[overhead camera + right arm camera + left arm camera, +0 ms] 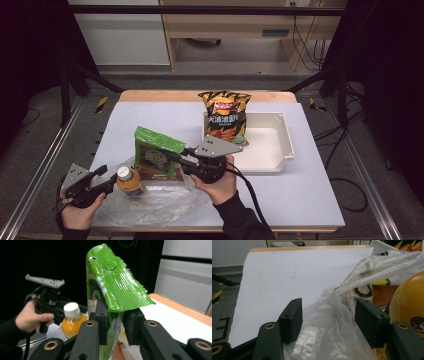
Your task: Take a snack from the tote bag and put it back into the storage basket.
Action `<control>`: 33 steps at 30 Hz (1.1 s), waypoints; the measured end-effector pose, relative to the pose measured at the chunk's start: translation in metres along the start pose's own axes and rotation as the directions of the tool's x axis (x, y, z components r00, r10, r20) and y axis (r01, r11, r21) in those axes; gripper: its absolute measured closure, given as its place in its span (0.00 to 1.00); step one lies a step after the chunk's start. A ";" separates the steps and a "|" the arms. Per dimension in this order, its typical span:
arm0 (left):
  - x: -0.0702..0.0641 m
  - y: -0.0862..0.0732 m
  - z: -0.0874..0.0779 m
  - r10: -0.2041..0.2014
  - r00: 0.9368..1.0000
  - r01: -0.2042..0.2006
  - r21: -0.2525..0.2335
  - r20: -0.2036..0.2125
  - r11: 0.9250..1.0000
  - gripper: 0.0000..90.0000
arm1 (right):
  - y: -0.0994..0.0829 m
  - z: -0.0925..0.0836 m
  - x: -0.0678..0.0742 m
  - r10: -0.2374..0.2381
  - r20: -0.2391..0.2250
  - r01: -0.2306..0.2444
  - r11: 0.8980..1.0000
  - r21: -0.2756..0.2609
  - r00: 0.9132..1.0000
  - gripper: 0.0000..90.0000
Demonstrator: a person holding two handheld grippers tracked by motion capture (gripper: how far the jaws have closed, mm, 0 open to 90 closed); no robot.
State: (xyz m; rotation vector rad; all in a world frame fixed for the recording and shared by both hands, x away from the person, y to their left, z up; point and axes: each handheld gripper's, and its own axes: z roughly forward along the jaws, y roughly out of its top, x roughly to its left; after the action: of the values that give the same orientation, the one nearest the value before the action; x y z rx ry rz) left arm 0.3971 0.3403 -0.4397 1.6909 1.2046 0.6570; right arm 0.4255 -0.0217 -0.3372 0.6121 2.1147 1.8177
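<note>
Right gripper [115, 322] pinches the green bag [113, 281] at frame centre; left gripper [329, 322] pins plastic [332, 322]. Lift straight, slowly.

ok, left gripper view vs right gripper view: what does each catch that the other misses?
Left gripper view alone: the clear plastic bag bunched between that gripper's own jaws, and the bare white table ahead.
Right gripper view alone: the green snack bag pinched between its jaws, the bottle's white cap, and the person's left hand on the other gripper.
Both: the orange juice bottle and the table's wooden far edge.
</note>
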 end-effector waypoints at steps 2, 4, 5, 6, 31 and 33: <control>0.000 0.000 0.000 0.001 1.000 -0.001 -0.001 0.000 1.000 0.43 | 0.006 -0.003 -0.001 -0.003 0.001 0.003 1.000 -0.005 1.000 0.84; 0.000 0.000 0.000 0.001 1.000 -0.001 -0.001 0.000 1.000 0.43 | 0.011 -0.006 -0.002 -0.006 0.002 0.006 1.000 -0.012 1.000 0.84; 0.000 0.000 0.000 0.001 1.000 -0.001 -0.002 0.000 1.000 0.43 | 0.013 -0.007 -0.002 -0.008 0.004 0.008 1.000 -0.013 1.000 0.84; 0.000 0.000 0.000 0.001 1.000 -0.001 -0.003 0.000 1.000 0.43 | 0.015 -0.008 -0.003 -0.011 0.007 0.011 1.000 -0.015 1.000 0.84; 0.001 0.000 -0.001 -0.002 1.000 0.002 -0.011 -0.006 1.000 0.43 | 0.020 -0.082 -0.088 0.021 0.272 -0.024 1.000 0.006 0.962 0.84; 0.001 0.000 -0.001 -0.001 1.000 0.001 -0.010 -0.006 1.000 0.43 | 0.015 -0.086 -0.097 0.034 0.298 -0.040 0.999 0.016 0.954 0.84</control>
State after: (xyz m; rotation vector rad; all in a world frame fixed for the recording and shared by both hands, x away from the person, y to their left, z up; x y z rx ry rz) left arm 0.3962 0.3415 -0.4392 1.6810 1.2045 0.6673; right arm 0.4705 -0.1419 -0.3134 0.8767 1.9342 1.6045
